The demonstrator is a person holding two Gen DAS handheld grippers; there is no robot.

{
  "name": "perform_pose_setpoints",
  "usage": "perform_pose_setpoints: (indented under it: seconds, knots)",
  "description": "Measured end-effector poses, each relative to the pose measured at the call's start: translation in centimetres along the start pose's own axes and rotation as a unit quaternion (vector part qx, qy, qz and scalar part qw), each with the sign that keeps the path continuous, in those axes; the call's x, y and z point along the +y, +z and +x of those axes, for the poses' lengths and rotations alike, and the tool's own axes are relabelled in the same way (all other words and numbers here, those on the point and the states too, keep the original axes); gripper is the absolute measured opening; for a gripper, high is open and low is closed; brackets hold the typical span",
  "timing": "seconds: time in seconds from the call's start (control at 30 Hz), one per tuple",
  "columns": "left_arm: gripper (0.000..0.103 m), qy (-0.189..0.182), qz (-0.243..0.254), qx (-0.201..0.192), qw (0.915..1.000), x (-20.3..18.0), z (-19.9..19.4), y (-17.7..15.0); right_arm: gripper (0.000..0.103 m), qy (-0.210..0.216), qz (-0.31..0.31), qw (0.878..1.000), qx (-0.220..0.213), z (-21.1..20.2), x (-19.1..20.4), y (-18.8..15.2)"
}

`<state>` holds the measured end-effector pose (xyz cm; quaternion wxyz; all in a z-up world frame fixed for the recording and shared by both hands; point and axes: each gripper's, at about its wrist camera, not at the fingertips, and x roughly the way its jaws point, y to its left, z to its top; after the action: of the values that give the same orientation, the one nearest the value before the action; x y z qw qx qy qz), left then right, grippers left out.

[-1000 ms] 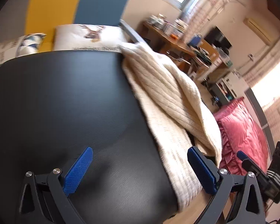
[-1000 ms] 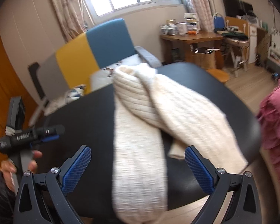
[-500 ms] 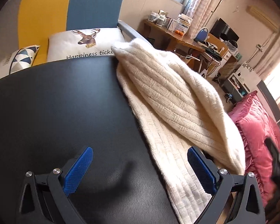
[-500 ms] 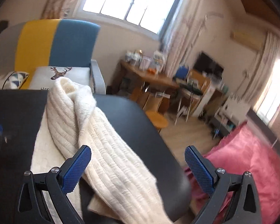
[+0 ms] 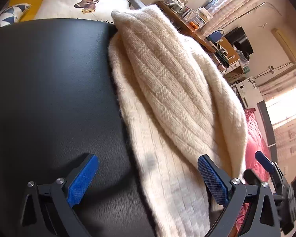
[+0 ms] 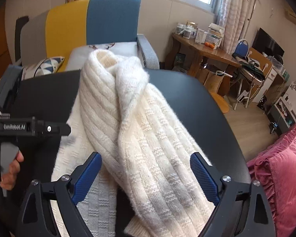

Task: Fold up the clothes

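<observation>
Both grippers — left [image 5: 148, 179], right [image 6: 146, 174] — angle down over the sweater [image 6: 140, 130], jaws apart, right's just narrowing

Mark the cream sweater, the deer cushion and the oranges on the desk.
cream sweater [image 6: 148, 130]: right wrist view, ribbed upper fold.
deer cushion [image 5: 84, 2]: left wrist view, printed deer head.
oranges [image 6: 210, 45]: right wrist view, middle of the cluster.

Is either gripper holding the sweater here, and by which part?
Nothing is held. Both the left gripper and right gripper are open over the sweater.
</observation>
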<state>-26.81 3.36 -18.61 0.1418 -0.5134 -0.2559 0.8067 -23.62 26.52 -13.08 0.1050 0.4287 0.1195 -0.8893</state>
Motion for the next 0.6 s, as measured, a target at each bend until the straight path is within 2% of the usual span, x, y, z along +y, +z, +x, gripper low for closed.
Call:
perform_pose_setpoints:
  seconds: [0.1, 0.13, 0.2, 0.3, 0.37, 0.43, 0.5, 0.6]
  knots:
    - [0.101, -0.001, -0.008, -0.009, 0.9999, 0.2, -0.1, 0.1, 0.090, 0.018, -0.008, 1.000, 0.002, 0.3, 0.3, -0.2]
    - [0.096, -0.001, -0.016, -0.015, 0.9998, 0.5, -0.4, 0.0, 0.090, 0.021, -0.009, 1.000, -0.002, 0.2, 0.4, -0.2]
    - [0.096, -0.004, -0.033, -0.029, 0.9990, 1.3, -1.1, -0.5, 0.090, 0.026, -0.014, 1.000, -0.005, 0.3, 0.6, -0.1]
    - [0.096, -0.047, -0.046, -0.021, 0.9976, 2.1, -1.0, -0.7, 0.090, 0.016, -0.016, 1.000, 0.006, 1.5, 0.5, 0.1]
    - [0.096, -0.091, -0.092, -0.006, 0.9916, 3.2, -0.9, -0.4, 0.090, 0.018, -0.001, 1.000, 0.022, 2.2, -0.1, 0.1]
    - [0.096, -0.119, -0.128, 0.006, 0.9845, 4.0, -0.6, 0.1, 0.090, 0.028, 0.015, 0.999, 0.018, 1.9, -0.6, 0.0]
    - [0.096, -0.134, -0.153, 0.020, 0.9788, 4.7, 0.0, 0.6, 0.090, 0.020, 0.022, 0.999, 0.014, 1.6, -1.0, -0.2]
    - [0.096, -0.133, -0.155, 0.020, 0.9788, 4.3, 0.5, 0.8, 0.090, 0.010, 0.020, 1.000, 0.009, 1.3, -1.3, -0.3]
